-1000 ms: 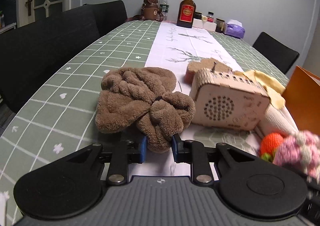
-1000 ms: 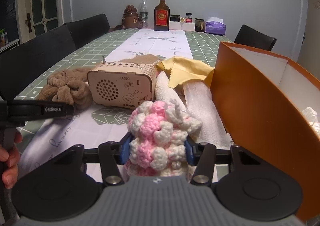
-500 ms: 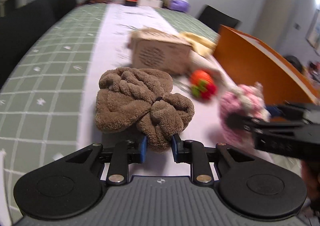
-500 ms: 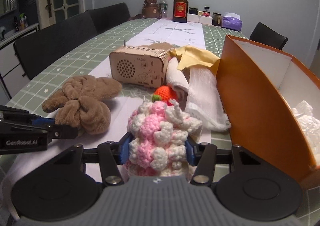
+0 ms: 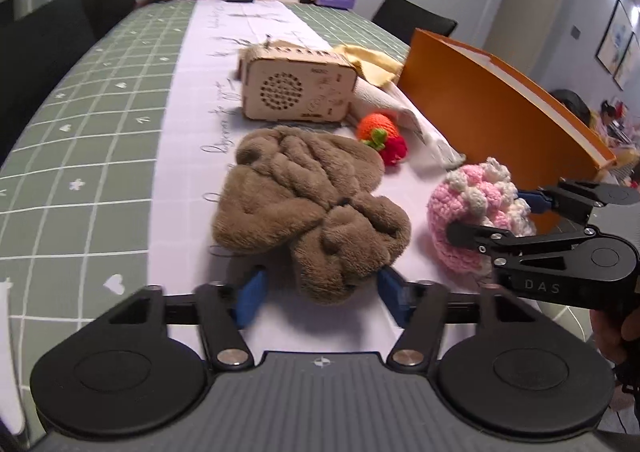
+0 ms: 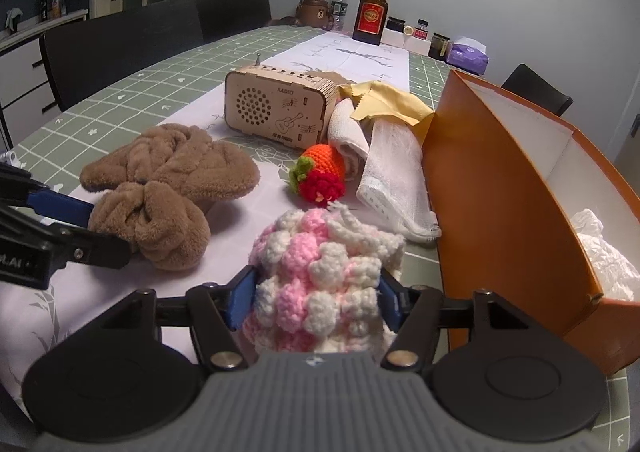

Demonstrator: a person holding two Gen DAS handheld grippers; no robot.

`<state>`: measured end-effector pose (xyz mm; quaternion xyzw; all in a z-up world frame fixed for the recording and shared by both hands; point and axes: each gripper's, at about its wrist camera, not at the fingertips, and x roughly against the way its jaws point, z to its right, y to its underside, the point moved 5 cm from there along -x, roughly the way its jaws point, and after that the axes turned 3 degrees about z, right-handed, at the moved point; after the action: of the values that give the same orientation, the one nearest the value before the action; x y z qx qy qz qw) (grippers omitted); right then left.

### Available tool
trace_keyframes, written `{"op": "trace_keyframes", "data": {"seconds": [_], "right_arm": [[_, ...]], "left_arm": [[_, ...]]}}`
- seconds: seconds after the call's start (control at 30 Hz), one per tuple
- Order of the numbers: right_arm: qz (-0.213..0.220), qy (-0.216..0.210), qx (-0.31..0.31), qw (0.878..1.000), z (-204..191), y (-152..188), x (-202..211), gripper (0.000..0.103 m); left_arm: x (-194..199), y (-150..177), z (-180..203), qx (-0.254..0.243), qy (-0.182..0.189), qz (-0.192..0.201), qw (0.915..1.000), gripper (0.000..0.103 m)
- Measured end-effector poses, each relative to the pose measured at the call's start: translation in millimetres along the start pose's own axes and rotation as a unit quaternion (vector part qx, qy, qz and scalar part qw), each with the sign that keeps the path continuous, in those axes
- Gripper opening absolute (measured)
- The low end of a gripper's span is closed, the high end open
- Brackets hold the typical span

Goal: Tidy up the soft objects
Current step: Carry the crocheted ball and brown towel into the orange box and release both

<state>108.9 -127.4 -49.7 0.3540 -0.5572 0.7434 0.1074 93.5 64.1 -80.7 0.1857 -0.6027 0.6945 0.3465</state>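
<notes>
Tongs left (image 5: 320, 298): spread, straddling brown towel (image 5: 308, 203) | right (image 6: 316, 302): clamping crochet pouch (image 6: 320, 276)

the far end of the table, read from the wooden radio

a pale laser-cut wooden radio box (image 6: 280, 109) with a round speaker grille stands on the white runner (image 5: 224, 47) of a green checked tablecloth (image 6: 132, 91). far behind it stand a brown glass bottle with a red label (image 6: 371, 11), a clear plastic water bottle (image 6: 340, 3), a brown bear figure (image 6: 316, 7), small dark jars (image 6: 438, 45) and a purple tissue pack (image 6: 468, 55). black chairs (image 6: 120, 47) line the table's edge to its left.
</notes>
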Motion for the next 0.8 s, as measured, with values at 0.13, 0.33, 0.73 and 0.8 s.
{"op": "trace_keyframes", "data": {"seconds": [0.13, 0.33, 0.73, 0.8], "right_arm": [[0.033, 0.0, -0.027, 0.999, 4, -1, 11, 0.077], [0.073, 0.047, -0.089, 0.992, 9, -2, 25, 0.083], [0.065, 0.054, -0.248, 0.965, 24, 19, 10, 0.084], [0.051, 0.057, -0.248, 0.966, 24, 21, 3, 0.084]], "left_arm": [[12, -4, 2, 0.036, 0.015, 0.028, 0.9988, 0.09], [6, -16, -7, 0.155, -0.017, 0.076, 0.9849, 0.091], [-24, -8, -17, 0.186, -0.037, 0.07, 0.9794, 0.093], [-26, -6, -15, 0.174, -0.036, 0.078, 0.9811, 0.094]]}}
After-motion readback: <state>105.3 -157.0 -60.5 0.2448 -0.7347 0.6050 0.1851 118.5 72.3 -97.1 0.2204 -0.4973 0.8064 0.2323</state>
